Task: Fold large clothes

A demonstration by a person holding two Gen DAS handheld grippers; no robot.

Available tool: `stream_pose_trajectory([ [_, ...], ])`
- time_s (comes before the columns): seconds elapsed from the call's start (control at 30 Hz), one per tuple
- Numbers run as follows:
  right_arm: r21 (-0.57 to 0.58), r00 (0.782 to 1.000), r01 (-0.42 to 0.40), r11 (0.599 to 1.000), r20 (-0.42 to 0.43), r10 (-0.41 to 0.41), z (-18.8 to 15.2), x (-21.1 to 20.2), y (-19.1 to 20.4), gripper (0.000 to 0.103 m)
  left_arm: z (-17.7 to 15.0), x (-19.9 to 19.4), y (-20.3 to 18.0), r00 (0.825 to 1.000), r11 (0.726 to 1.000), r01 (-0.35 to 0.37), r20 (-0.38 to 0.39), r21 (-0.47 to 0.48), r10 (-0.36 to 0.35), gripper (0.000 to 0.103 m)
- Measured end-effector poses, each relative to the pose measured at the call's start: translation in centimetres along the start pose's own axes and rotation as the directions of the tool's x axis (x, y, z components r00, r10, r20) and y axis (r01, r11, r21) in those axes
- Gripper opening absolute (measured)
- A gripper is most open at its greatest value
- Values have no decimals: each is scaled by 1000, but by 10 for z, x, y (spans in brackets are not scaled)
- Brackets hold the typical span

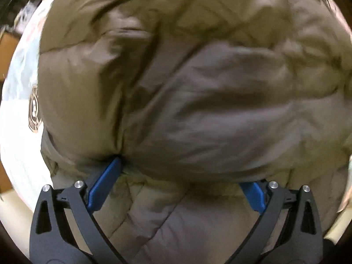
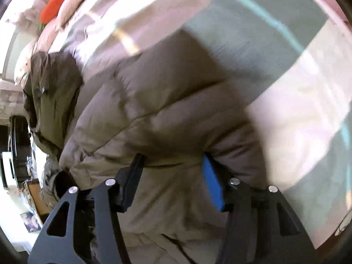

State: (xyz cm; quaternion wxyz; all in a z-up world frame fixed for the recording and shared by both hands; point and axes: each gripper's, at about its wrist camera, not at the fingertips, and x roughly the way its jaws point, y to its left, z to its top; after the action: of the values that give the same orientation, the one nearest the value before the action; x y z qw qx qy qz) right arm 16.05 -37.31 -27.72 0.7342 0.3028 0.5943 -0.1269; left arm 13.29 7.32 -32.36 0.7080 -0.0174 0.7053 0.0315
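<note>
A large olive-brown puffer jacket (image 1: 187, 83) fills the left wrist view and lies on a patterned bed cover (image 2: 297, 101). My left gripper (image 1: 182, 171) has its blue fingers (image 1: 103, 184) spread wide, and a puffy fold of the jacket bulges between them and hides the tips. In the right wrist view the jacket (image 2: 158, 114) runs from centre to lower left, with its darker hood (image 2: 50, 92) at the left. My right gripper (image 2: 173, 165) has its fingers (image 2: 212, 184) apart around a thick fold of the jacket. Both views are motion-blurred.
The bed cover (image 1: 19, 92) shows white and pale blue at the left, with a round brown badge print (image 1: 34, 114). An orange plush thing (image 2: 58, 2) lies at the far top left of the bed. Furniture and clutter (image 2: 19, 176) stand beyond the bed's left edge.
</note>
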Motion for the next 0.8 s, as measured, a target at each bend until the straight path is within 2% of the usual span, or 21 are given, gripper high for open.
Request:
stream_pose_trajectory([
  [0.03, -52, 1000, 11, 999, 16, -10, -3, -7, 5, 66, 2, -5, 3, 1000, 1000, 18, 7, -10, -18, 101],
  [0.1, -179, 999, 33, 983, 32, -28, -11, -12, 17, 73, 2, -16, -3, 998, 999, 43, 44, 15, -43, 101],
  [0.13, -217, 998, 62, 974, 39, -55, -15, -11, 18, 73, 3, -18, -7, 998, 999, 24, 63, 43, -26, 101],
  [0.17, -237, 991, 137, 962, 44, -130, -18, -6, 15, 73, 6, -16, -12, 997, 997, -26, 70, 72, 21, 101],
  [0.2, -222, 980, 201, 954, 43, -196, -18, 0, 5, 73, 9, -10, -12, 997, 995, -60, 52, 75, 56, 101],
  [0.27, -155, 955, 296, 943, 43, -293, -15, 6, -23, 73, 12, 0, -1, 998, 998, -64, 5, 22, 64, 101],
  [0.3, -98, 957, 289, 952, 44, -286, -14, 3, -38, 73, 15, -1, 3, 999, 999, -48, -1, -4, 48, 101],
  [0.37, -81, 975, 222, 972, 30, -221, -22, -7, -43, 73, 13, -16, 6, 1000, 1000, 1, 8, -16, -1, 101],
  [0.4, -130, 985, 170, 977, 24, -169, -32, -17, -34, 73, 9, -25, 4, 1000, 1000, 21, 18, 13, -21, 101],
  [0.47, -274, 997, 79, 958, 2, -82, -61, -32, -10, 74, 1, -39, -4, 998, 995, 43, 32, 87, -46, 101],
  [0.5, -388, 999, 26, 921, -24, -38, -87, -37, 8, 80, -5, -44, -10, 997, 990, 58, 35, 127, -63, 101],
  [0.53, -452, 998, 9, 892, -47, -34, -105, -35, 16, 86, -9, -45, -16, 997, 985, 66, 30, 158, -72, 101],
  [0.57, -500, 996, -1, 866, -77, -44, -119, -29, 23, 86, -18, -42, -23, 997, 975, 70, 9, 212, -73, 101],
  [0.63, -661, 969, 11, 751, -180, -172, -167, 6, 40, 86, -32, -28, -32, 999, 951, 28, -32, 309, -19, 101],
  [0.67, -727, 951, 43, 685, -181, -252, -185, 21, 43, 86, -42, -15, -39, 997, 933, -28, -53, 359, 50, 101],
  [0.7, -788, 930, 91, 609, -152, -335, -202, 34, 43, 88, -47, -7, -39, 995, 924, -52, -63, 378, 82, 101],
  [0.73, -834, 910, 129, 536, -115, -398, -215, 43, 43, 95, -50, -2, -37, 994, 923, -50, -72, 383, 84, 101],
  [0.77, -862, 898, 142, 486, -95, -430, -223, 49, 41, 98, -51, -1, -32, 995, 926, -31, -80, 375, 65, 101],
  [0.8, -874, 891, 143, 464, -91, -446, -227, 51, 40, 102, -50, -2, -27, 995, 931, -17, -86, 365, 52, 101],
])
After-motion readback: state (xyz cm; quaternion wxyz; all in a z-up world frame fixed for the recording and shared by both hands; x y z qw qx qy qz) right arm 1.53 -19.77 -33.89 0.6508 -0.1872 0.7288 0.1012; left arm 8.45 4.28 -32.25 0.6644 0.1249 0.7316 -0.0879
